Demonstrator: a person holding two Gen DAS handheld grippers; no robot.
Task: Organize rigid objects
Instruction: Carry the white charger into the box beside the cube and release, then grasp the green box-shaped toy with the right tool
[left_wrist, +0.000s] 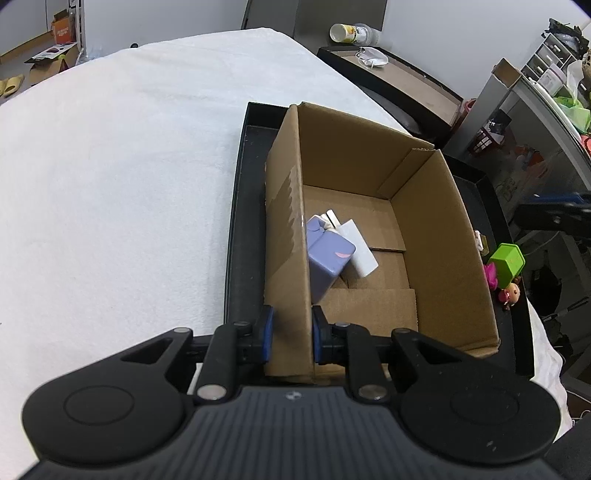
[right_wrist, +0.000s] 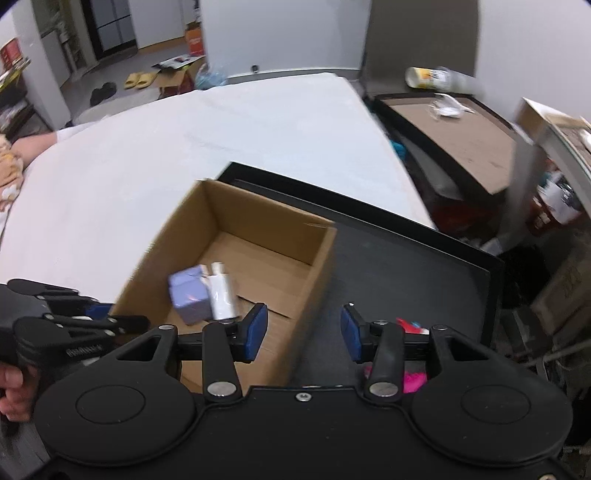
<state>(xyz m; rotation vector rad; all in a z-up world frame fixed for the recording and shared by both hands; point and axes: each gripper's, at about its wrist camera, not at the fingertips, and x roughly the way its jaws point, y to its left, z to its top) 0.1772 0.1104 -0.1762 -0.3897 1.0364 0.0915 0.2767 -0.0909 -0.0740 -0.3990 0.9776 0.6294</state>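
Left gripper (left_wrist: 291, 334) jaws pinch the box (left_wrist: 288, 236) wall near the bed's (left_wrist: 110, 166) right edge. Right gripper (right_wrist: 300, 334) jaws are spread over the tray (right_wrist: 406, 266), holding nothing.

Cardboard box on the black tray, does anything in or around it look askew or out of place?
Yes. Inside the cardboard box, the purple carton lies tipped against the left wall with a white bottle beside it. A green cup and small pink toys sit outside the box on the black tray.
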